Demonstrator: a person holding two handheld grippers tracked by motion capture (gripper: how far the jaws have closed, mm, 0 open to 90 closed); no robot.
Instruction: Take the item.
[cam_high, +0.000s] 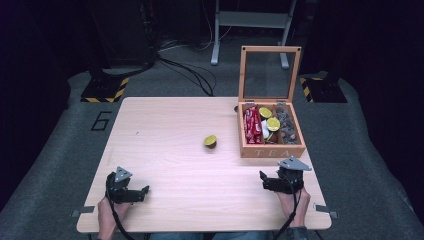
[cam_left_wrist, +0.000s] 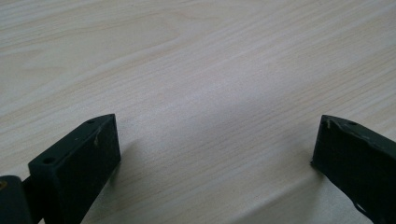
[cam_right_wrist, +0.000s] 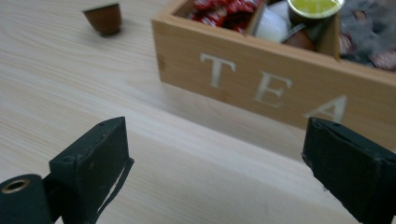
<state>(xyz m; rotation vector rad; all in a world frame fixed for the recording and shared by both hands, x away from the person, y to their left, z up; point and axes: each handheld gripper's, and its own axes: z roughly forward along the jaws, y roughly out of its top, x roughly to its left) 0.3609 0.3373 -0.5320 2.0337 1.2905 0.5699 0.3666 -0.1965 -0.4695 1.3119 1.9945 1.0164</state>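
- Your left gripper (cam_high: 142, 191) rests near your edge of the table (cam_high: 165, 165) with its jaws spread wide and nothing between them; in the left gripper view there is bare wood grain between the two black fingers (cam_left_wrist: 77, 163).
- Your right gripper (cam_high: 267, 181) sits just in front of the wooden tea box (cam_high: 272, 150), jaws also spread apart and empty; the right gripper view looks straight at the "TEA" lettering (cam_right_wrist: 273, 88).
- The thing to go for appears to be the loose capsule (cam_high: 210, 141), yellow-green on top and brown below, standing alone on the table, left of the box and well apart from both grippers.
- The box lid (cam_high: 269, 74) stands upright and open, and two similar yellow-topped capsules (cam_high: 273, 123) already lie in the middle compartment, between the red packets (cam_high: 252, 125) and the dark ones on the right; that is probably where the loose capsule belongs.
- Use the right gripper, since it is nearer. Swing it left past the box corner and keep the jaws wide until they straddle the capsule.
- Close on the brown body below the rim, not the foil top, and squeeze gently, since a small tapered cup may slip or tip.
- Lift clear above the front wall before moving over the compartment, then release low.
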